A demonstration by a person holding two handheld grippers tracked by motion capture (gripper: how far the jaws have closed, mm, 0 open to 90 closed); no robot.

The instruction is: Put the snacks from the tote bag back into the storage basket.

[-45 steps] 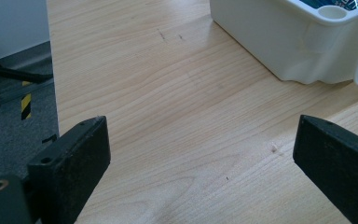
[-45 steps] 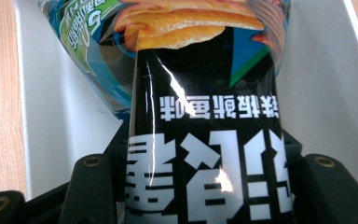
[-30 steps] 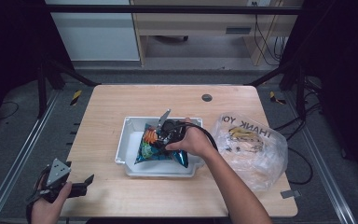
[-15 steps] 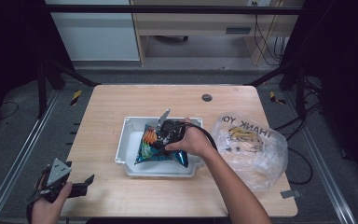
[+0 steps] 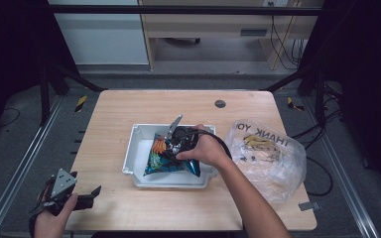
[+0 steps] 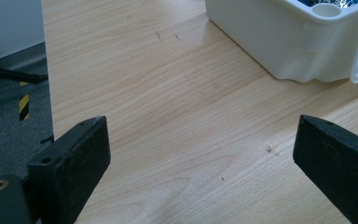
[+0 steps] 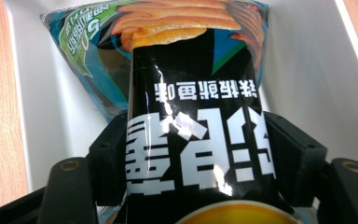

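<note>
Right gripper fingers closing on both sides of black snack packet, pressing its sides. Packet sitting over blue chip bag inside white bin mid-bench; whether packet is resting on bag is hard to tell. Left gripper fingers spreading wide, holding nothing, hovering over bench at near-left corner. Clear plastic bag lying right of bin.
</note>
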